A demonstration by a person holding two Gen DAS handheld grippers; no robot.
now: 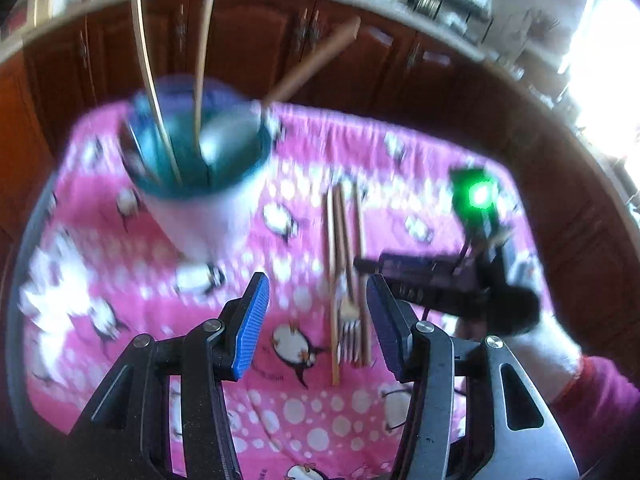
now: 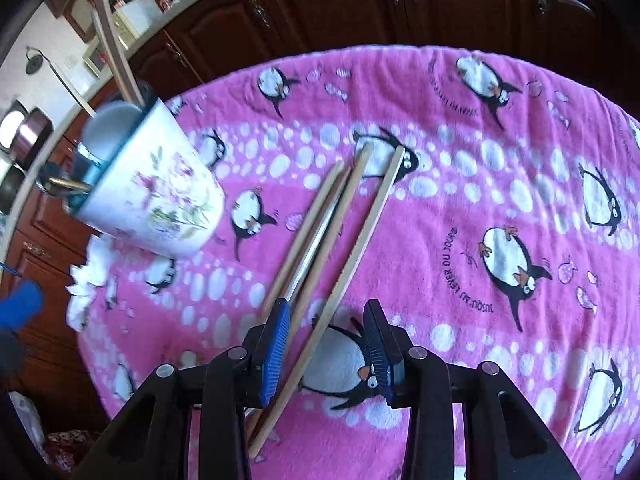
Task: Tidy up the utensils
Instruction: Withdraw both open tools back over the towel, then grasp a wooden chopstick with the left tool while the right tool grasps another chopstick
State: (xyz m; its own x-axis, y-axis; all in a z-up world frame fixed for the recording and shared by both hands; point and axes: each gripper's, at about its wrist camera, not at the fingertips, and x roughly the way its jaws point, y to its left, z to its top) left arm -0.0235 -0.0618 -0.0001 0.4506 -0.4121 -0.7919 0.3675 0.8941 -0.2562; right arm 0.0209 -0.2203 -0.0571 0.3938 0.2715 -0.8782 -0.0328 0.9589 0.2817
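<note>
So we're mid-sort: the white floral ceramic holder with the teal rim [image 1: 200, 184] sits at about 10 o'clock on the pink penguin-print fleece cloth [image 1: 420, 168] and already has a few long wooden sticks [image 1: 202, 64] standing in it. Just right of it, near the middle, a bundle of light wooden sticks [image 1: 335, 280] and a silver metal fork [image 1: 349, 336] lies flat, all touching side by side. The left gripper [image 1: 318, 320] hangs over that bundle with its blue pads apart, nothing between them yet. The right gripper [image 2: 328, 348], at 3 o'clock in the left view, has its jaws apart too, straddling one or two sticks [image 2: 360, 248] but not pinching them as far as I can tell. Looks like the pickup step to me. Next move probably needs a bit more descent, a squeeze on one piece only, then a lift toward the holder
</note>
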